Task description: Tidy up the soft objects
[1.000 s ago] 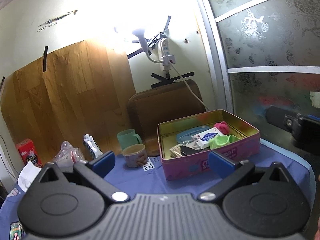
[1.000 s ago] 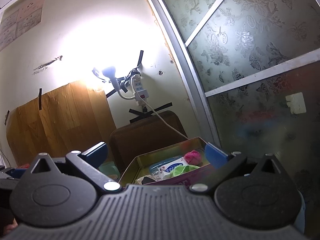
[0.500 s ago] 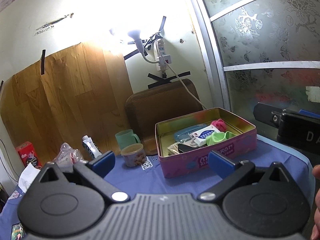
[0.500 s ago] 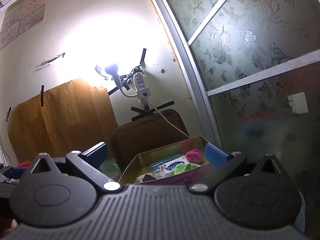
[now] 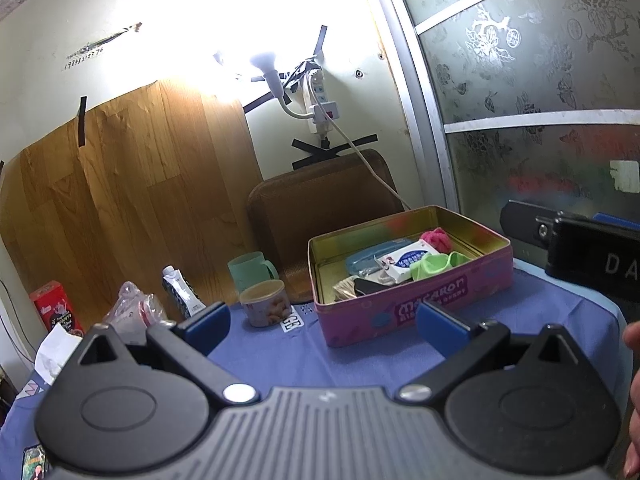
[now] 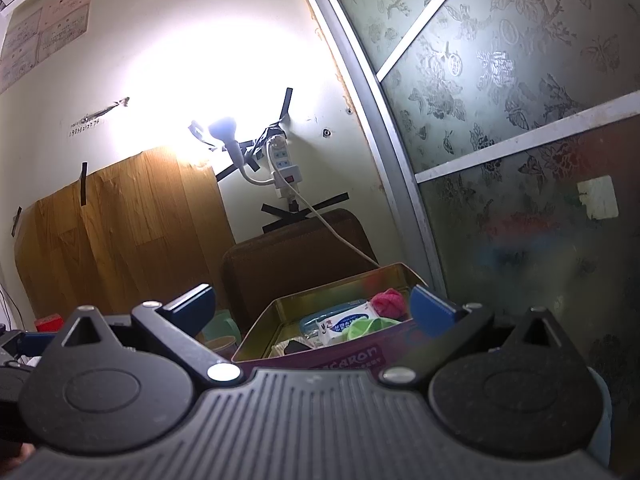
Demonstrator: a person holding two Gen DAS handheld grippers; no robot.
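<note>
Both grippers hang back from the work here, and both are empty: the left gripper [image 5: 322,320] has its blue-padded fingers [image 5: 208,326] spread wide with only blue cloth showing between them, and the right gripper [image 6: 310,308] is just as wide apart, nothing clamped. The action sits in the pink rectangular metal tin [image 5: 412,308], lid off, standing on the blue-cloth-covered tabletop [image 5: 304,360] just ahead of the left gripper and hard up in front of the right one. Inside it, a fluffy pink ball [image 5: 436,239] sits at the far end, a white pack of wet wipes [image 5: 406,261] lies along the middle on a light blue flat pouch [image 5: 366,258], a lime green soft piece [image 5: 434,265] rests beside the pack, and something dark and flat [image 5: 370,287] lies near the front wall; I can't tell what that one is. So the soft things look already gathered in the tin, and my read is the job is far along. What's left? Perhaps tidying the pile, which looks loosely heaped. Off to the left stand a mint green plastic mug [image 5: 251,266], a small round snack tub [image 5: 266,303], a crumpled clear plastic bag [image 5: 134,312] and a red carton [image 5: 56,312]; whether the bag counts as soft goods, hard to say.
</note>
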